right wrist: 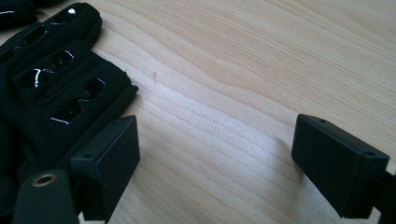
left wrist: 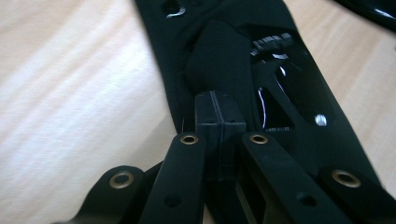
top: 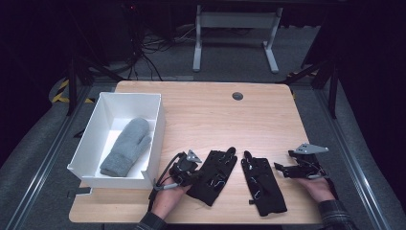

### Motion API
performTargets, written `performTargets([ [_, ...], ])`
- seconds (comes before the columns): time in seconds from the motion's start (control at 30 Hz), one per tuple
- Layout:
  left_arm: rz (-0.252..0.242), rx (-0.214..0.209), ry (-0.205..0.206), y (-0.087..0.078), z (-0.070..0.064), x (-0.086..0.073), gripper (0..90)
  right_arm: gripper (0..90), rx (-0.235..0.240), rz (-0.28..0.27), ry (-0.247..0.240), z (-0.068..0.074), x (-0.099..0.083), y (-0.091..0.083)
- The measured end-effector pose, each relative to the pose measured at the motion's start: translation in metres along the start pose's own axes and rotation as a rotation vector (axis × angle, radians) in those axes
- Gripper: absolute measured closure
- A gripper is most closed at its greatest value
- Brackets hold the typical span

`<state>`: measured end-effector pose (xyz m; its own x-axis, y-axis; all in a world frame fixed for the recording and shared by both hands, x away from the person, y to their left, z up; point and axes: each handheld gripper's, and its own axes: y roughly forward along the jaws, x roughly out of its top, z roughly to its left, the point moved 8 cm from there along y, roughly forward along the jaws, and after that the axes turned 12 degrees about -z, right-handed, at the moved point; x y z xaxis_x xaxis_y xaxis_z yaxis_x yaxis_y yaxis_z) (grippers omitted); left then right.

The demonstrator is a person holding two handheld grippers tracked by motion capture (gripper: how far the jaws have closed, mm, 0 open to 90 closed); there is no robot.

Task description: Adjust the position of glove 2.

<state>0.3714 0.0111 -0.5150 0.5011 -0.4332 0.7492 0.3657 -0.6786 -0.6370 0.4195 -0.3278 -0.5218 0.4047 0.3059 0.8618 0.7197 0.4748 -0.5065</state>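
Observation:
Two black gloves lie palm-side on the wooden table (top: 201, 115) near its front edge. My left gripper (top: 195, 175) rests on the left edge of the left black glove (top: 215, 175). In the left gripper view its jaws (left wrist: 219, 114) are shut together on a raised fold of that glove (left wrist: 289, 93). My right gripper (top: 281, 168) sits just right of the right black glove (top: 262, 184). It stands wide open (right wrist: 224, 156) over bare wood, with its left pad (right wrist: 109, 161) beside that glove's edge (right wrist: 56, 88) and nothing between the pads.
A white box (top: 93, 139) stands at the table's left and holds a grey mitten (top: 125, 146). A round grommet (top: 237, 96) sits near the far edge. Bare wood stretches across the table's middle and back. Cables and a desk frame (top: 234, 21) lie on the floor beyond.

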Motion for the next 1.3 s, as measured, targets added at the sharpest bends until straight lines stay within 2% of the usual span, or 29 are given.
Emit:
performTargets([
  [0.13, 0.008, -0.031, 0.013, 0.002, -0.013, -0.004, 90.0, 16.0, 0.000, 0.000, -0.001, 0.000, 0.000, 0.000],
  [0.3, -0.004, -0.045, 0.021, 0.002, -0.018, -0.003, 89.8, 16.0, 0.000, 0.000, -0.001, 0.000, 0.000, 0.000],
  [0.47, -0.047, 0.003, 0.007, -0.004, -0.002, 0.009, 79.3, 15.9, 0.000, 0.001, -0.001, 0.000, 0.000, 0.000],
  [0.57, -0.059, 0.015, -0.015, -0.002, 0.008, 0.013, 72.5, 15.9, 0.000, 0.001, -0.001, 0.000, 0.000, 0.000],
  [0.63, -0.056, 0.013, -0.020, 0.002, 0.012, 0.015, 71.3, 15.9, 0.000, 0.001, -0.002, 0.000, 0.000, 0.000],
  [0.77, -0.050, 0.011, -0.030, 0.008, 0.011, 0.014, 69.1, 15.9, 0.000, 0.001, -0.002, 0.000, 0.000, 0.000],
  [0.97, -0.030, 0.026, -0.003, 0.016, 0.009, 0.010, 66.9, 15.9, 0.000, 0.001, -0.001, 0.000, 0.000, 0.000],
  [1.07, -0.021, 0.046, 0.022, 0.016, 0.007, 0.010, 67.8, 15.9, 0.000, 0.001, -0.001, 0.000, 0.000, 0.000],
  [1.1, -0.023, 0.044, 0.031, 0.017, 0.005, 0.010, 72.8, 15.9, 0.000, 0.001, -0.002, 0.000, 0.000, 0.000],
  [1.13, -0.023, 0.044, 0.031, 0.017, 0.005, 0.010, 77.1, 15.8, 0.000, 0.001, -0.002, 0.000, 0.000, 0.000],
  [1.3, -0.026, 0.039, 0.023, 0.018, 0.002, 0.010, 84.0, 15.8, 0.000, 0.001, -0.001, 0.000, 0.000, 0.000],
])
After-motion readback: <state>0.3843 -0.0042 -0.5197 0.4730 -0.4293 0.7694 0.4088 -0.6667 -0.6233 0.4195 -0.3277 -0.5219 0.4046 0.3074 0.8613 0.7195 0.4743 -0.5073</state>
